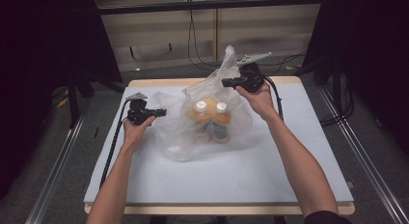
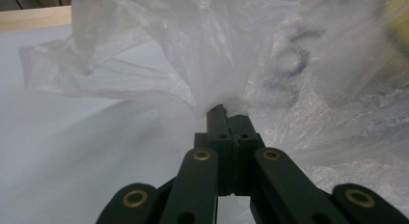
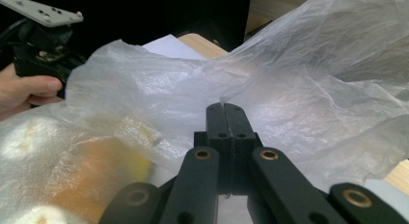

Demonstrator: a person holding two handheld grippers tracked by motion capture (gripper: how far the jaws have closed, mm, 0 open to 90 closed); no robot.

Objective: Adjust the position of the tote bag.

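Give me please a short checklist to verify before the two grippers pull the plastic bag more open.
1. Left gripper shut on the plastic bag: ok.
2. Right gripper shut on the bag's film: ok.
3. Two bottles with white caps inside the bag: ok.
4. Bottles standing firmly: cannot tell, the film blurs them.
5. Bag rests on the table, away from its edges: ok.
6. Film free of tears: cannot tell.

Counter [image 1: 217,180] near half bare, open lane between the forearms. Plastic bag [image 1: 207,122] with two orange bottles [image 1: 211,119] blocks the centre. Left claw [image 1: 162,112] pinches bag's left edge, right claw [image 1: 225,82] its raised top: both sides occupied. Right and left margins free.
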